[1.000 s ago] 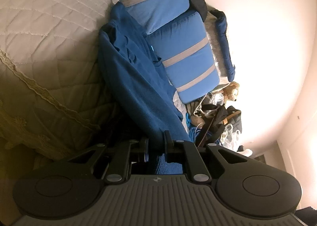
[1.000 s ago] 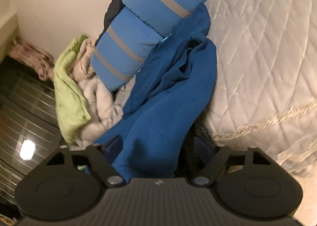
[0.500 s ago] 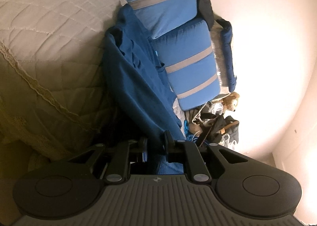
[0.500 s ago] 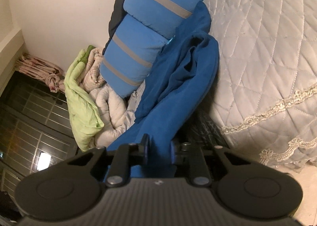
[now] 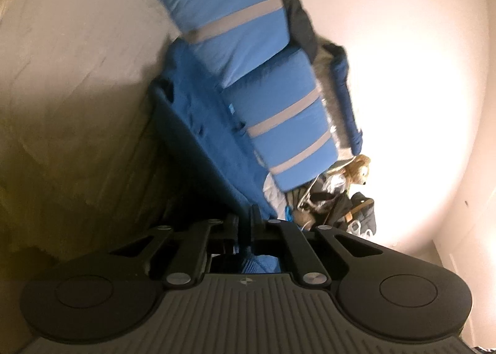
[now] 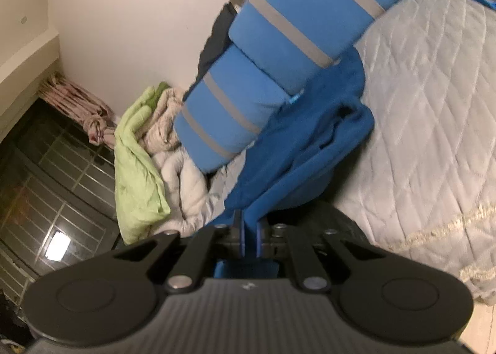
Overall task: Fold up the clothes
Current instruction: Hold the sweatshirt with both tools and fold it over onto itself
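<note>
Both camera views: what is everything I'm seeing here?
garment: one, dark blue, draped from the bed's edge to both grippers
pillows: two, blue with grey stripes, beside the garment
quilt: one, pale grey, covering the bed
bedding: a heap, green and off-white, by the lower pillow
teddy: one, tan, past the pillows
left gripper: black, shut on the garment
right gripper: black, shut on the garment

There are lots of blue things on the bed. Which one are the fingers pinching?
The plain dark blue garment. Both the left gripper and right gripper clamp it. The blue pillows have grey stripes and lie untouched.
</note>
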Demonstrator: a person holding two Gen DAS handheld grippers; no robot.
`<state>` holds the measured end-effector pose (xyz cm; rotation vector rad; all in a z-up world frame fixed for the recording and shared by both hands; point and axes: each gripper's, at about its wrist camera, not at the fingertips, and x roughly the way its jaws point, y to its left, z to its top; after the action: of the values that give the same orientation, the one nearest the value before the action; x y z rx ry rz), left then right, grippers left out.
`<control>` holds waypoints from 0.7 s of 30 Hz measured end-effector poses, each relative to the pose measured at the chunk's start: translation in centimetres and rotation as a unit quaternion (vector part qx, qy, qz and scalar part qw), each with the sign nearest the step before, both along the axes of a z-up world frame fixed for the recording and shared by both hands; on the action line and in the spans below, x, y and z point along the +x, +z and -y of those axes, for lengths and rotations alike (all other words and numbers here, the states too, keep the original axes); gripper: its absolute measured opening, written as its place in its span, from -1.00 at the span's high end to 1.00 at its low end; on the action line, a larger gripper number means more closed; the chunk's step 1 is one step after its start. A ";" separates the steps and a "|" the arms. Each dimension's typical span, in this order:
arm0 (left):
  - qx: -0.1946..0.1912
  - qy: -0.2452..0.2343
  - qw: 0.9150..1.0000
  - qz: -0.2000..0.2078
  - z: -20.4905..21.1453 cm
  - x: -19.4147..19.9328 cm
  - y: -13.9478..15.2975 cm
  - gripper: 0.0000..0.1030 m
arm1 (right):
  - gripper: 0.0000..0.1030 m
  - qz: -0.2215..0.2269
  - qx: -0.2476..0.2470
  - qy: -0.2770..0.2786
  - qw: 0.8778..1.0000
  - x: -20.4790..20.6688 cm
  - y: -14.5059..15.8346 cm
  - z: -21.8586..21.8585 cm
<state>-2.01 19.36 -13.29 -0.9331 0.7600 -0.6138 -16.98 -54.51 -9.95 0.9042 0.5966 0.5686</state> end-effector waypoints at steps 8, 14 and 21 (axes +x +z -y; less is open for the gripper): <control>0.005 0.014 0.999 0.033 0.6 0.3 2.9 0.89 | 0.87 0.011 -0.021 -0.002 1.000 0.7 3.2 -0.9; 0.004 0.012 0.999 0.039 1.1 0.7 3.1 0.89 | 0.87 0.009 -0.025 -0.015 1.000 1.1 4.0 -1.0; -0.005 0.020 0.999 0.045 1.0 0.7 3.2 0.89 | 0.87 0.009 -0.021 -0.026 0.999 1.4 4.5 -0.8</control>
<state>-1.29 18.40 -10.11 -0.9208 0.6565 -0.6201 -15.58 -53.75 -5.49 0.8713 0.5664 0.5151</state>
